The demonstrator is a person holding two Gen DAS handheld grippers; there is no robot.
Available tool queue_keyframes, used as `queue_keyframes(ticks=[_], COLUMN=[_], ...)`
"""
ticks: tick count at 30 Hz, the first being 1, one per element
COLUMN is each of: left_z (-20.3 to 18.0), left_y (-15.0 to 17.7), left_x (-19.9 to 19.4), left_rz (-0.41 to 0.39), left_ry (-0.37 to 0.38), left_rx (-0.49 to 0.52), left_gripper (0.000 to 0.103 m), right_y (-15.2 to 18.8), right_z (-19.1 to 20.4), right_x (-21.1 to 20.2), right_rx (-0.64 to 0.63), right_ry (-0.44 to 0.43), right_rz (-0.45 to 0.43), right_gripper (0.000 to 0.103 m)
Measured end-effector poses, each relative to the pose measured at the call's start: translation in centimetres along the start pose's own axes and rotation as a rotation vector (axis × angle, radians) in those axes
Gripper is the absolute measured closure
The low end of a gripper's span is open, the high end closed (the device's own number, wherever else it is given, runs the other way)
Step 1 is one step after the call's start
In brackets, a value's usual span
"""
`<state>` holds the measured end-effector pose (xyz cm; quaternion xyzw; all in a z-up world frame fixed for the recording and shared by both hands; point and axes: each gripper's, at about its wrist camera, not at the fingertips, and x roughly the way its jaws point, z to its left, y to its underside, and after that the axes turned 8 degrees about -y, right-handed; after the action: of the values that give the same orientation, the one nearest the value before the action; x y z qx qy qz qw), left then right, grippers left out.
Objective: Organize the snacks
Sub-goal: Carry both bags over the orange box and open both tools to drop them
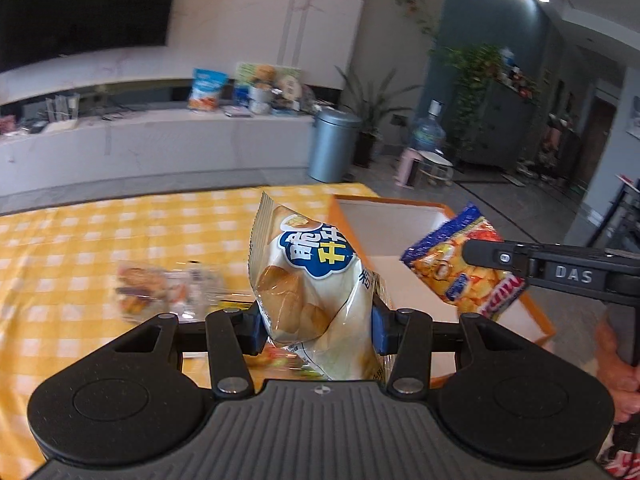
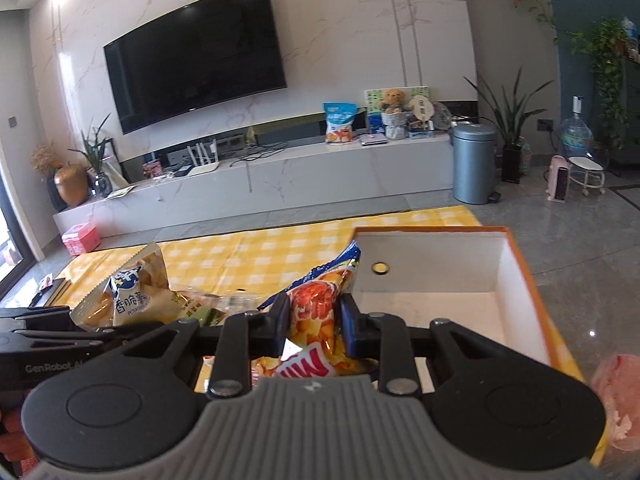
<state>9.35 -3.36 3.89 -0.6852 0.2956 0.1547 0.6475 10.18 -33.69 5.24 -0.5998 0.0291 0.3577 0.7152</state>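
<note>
My left gripper is shut on a white potato-chip bag and holds it upright above the yellow checked tablecloth, just left of the orange box. The same bag shows at the left of the right wrist view. My right gripper is shut on an orange and blue snack bag and holds it at the near left edge of the orange box with a white inside. In the left wrist view that bag hangs over the box.
More clear-wrapped snacks lie on the cloth to the left. A small round gold spot sits on the box's far wall. Beyond the table are a TV bench, a bin and plants.
</note>
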Motion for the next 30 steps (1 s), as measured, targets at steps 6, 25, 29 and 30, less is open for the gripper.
queue_keyframes(ticks=[6,25,29,30], left_z=[-4.5,-12.9,-13.3,-13.3], left_y=[-2.6,-1.8,-1.2,-1.1], left_x=[3.3,14.4,15.8,16.1], left_rz=[0.088,0.44,0.489,0.497], left_ry=[0.109,0.156,0.143,0.136], left_rx=[0.125,0.546,0.592,0.604], left_gripper=[0.049,0.048,0.048,0.048], right_y=[-0.5,1.4,1.9,2.0], right_z=[-3.4,-10.1,-10.0,-10.0], right_x=[-1.1,3.4,5.1,5.4], right_rx=[0.062,0.108,0.079,0.076], right_ry=[0.072,0.145,0.137,0.14], right_rz=[0.023,0.329,0.393,0.41], right_gripper=[0.079,0.082,0.084,0.084])
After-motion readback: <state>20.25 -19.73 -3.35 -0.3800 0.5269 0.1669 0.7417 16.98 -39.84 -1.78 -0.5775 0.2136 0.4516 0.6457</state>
